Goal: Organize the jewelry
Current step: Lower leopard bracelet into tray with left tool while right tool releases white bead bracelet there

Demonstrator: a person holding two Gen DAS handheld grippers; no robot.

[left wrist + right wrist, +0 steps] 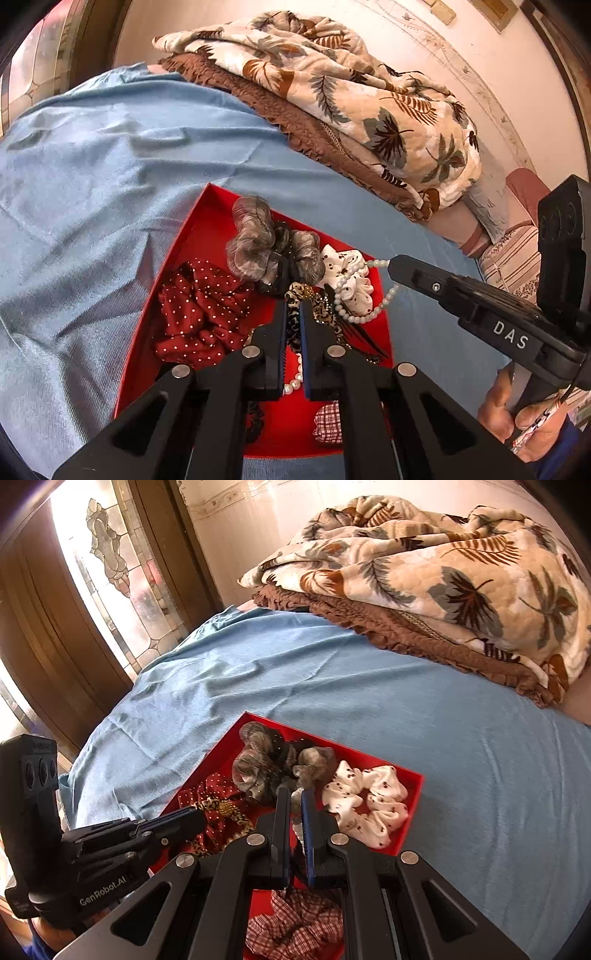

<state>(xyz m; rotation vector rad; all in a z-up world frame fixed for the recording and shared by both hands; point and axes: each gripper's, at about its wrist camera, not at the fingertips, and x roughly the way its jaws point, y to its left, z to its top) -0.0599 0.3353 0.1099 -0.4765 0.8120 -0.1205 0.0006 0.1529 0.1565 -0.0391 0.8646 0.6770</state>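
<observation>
A: What lies in the red tray [147, 295], and where does the tray rest?

B: The red tray rests on the blue bedsheet [110, 166] of a bed. Toward the far corner of the tray lies a grey gauze scrunchie [255, 240]; beside it, against the tray's right wall, a white spotted scrunchie [354, 284]. A dark red dotted scrunchie [199, 306] fills the tray's left side, and a red checked scrunchie [295, 923] lies at the tray's near end.

A: How do the jaws stand?

B: The left gripper [293, 310] has its jaws closed on a leopard-print scrunchie [295, 295] above the middle of the tray. The right gripper [295, 805] has its jaws closed on a pearl strand [365, 306], which hangs in a loop from its tip over the tray's right wall. A second length of pearls [293, 380] shows low in the tray, between the left gripper's fingers; whether it joins the held strand cannot be told.

A: What else is visible beyond the tray?

B: A folded leaf-print blanket [443, 572] with a brown ruffled layer [369, 627] beneath sits on the bed well beyond the tray. A leaded-glass window [107, 561] stands left of the bed. A hand [517, 417] grips the right gripper's handle.
</observation>
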